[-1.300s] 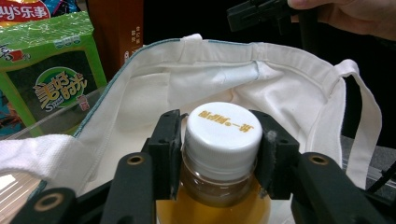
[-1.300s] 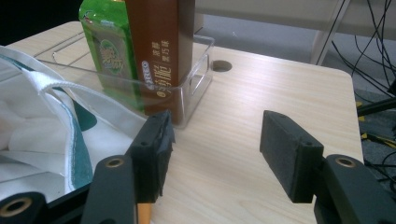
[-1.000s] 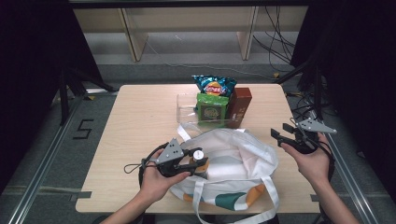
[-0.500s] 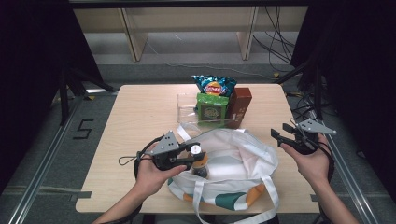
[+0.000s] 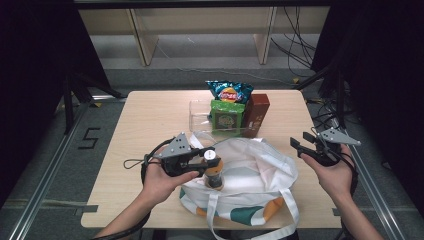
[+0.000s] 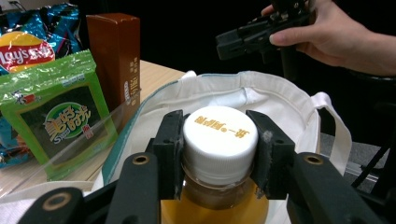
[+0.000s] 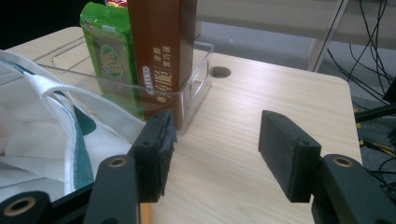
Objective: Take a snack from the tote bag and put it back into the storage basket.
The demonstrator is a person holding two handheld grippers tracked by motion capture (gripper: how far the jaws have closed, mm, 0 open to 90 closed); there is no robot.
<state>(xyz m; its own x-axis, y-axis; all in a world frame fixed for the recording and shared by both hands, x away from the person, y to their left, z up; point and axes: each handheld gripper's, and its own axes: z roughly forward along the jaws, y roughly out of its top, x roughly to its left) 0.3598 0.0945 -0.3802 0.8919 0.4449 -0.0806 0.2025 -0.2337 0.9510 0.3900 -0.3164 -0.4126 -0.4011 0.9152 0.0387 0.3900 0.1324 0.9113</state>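
Bottle point(image 5: 215, 172) upright over the left edge of the bag point(image 5: 260, 165), clamped at the cap by the left gripper point(image 5: 202, 161); right gripper point(image 5: 306, 145) off to the right, apart from the bag, holding nothing. Bin point(image 5: 200, 117) with 3 packs behind.

Left gripper view: both pads tight on the white cap point(image 6: 219, 135), amber liquid below. Likely heavy, rigid, smooth; safer grasped lower on the neck or body than on a cap that could twist.

Right gripper view: jaws spread wide over bare table point(image 7: 261, 93), box point(image 7: 163, 51) ahead.
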